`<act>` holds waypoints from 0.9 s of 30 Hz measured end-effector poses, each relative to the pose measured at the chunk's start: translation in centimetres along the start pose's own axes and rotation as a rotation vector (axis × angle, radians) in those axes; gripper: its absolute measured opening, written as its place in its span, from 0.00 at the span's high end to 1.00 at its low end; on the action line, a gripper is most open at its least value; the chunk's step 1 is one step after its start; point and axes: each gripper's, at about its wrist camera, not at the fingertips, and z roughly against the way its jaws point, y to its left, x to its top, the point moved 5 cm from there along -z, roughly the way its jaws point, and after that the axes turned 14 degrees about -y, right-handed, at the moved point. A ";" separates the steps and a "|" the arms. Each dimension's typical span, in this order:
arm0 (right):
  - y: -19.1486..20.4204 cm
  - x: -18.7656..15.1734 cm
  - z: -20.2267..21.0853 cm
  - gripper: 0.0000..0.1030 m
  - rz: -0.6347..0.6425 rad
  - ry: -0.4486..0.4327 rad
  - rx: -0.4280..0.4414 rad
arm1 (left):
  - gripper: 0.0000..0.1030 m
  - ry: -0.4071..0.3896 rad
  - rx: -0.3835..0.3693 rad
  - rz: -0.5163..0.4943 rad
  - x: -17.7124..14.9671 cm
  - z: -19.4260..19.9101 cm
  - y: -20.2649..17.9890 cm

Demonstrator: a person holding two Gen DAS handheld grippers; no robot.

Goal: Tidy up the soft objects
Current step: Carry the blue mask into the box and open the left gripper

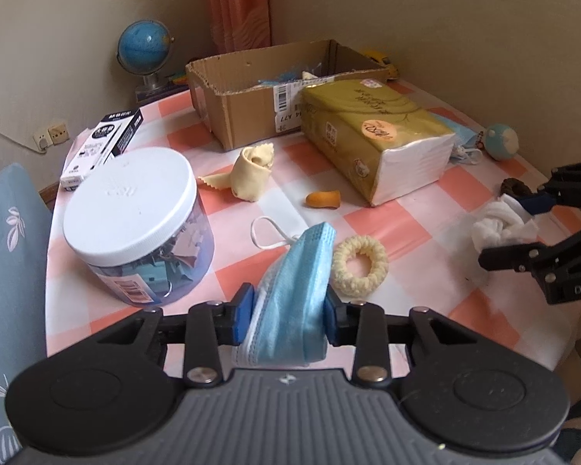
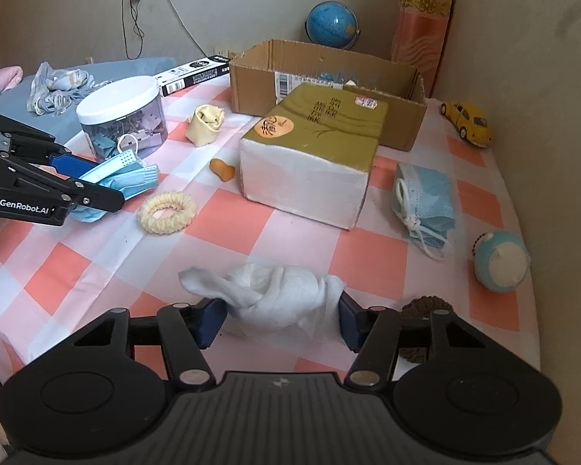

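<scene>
My left gripper [image 1: 288, 310] is shut on a folded blue face mask [image 1: 294, 286], held just above the checked tablecloth; its white ear loop [image 1: 267, 234] trails in front. In the right wrist view the same left gripper [image 2: 97, 182] shows at the left with the mask [image 2: 131, 178] in it. My right gripper [image 2: 281, 319] is shut on a crumpled white cloth [image 2: 275, 290] that lies on the table. A cream scrunchie [image 2: 166, 213], a rolled cream cloth [image 2: 205, 124], a second blue mask [image 2: 426, 205] and a brown scrunchie [image 2: 422, 306] lie loose.
An open cardboard box [image 2: 321, 73] stands at the back, with a tissue pack [image 2: 310, 155] right in front of it. A white-lidded jar [image 2: 124, 116], a small orange piece [image 2: 222, 168], a blue ball toy [image 2: 499, 263] and a yellow toy car [image 2: 466, 120] are on the table. Walls close in behind and to the right.
</scene>
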 end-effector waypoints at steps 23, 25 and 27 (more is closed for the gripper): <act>-2.7 2.3 2.7 0.38 -0.028 -0.119 0.014 | 0.66 -0.165 0.031 -0.066 12.9 -1.7 0.8; -3.0 2.4 2.8 0.38 -0.030 -0.126 0.013 | 0.66 -0.165 0.033 -0.039 14.6 -3.5 1.3; -3.4 2.3 2.9 0.38 -0.032 -0.128 0.011 | 0.66 -0.148 0.038 -0.010 16.1 -5.5 1.7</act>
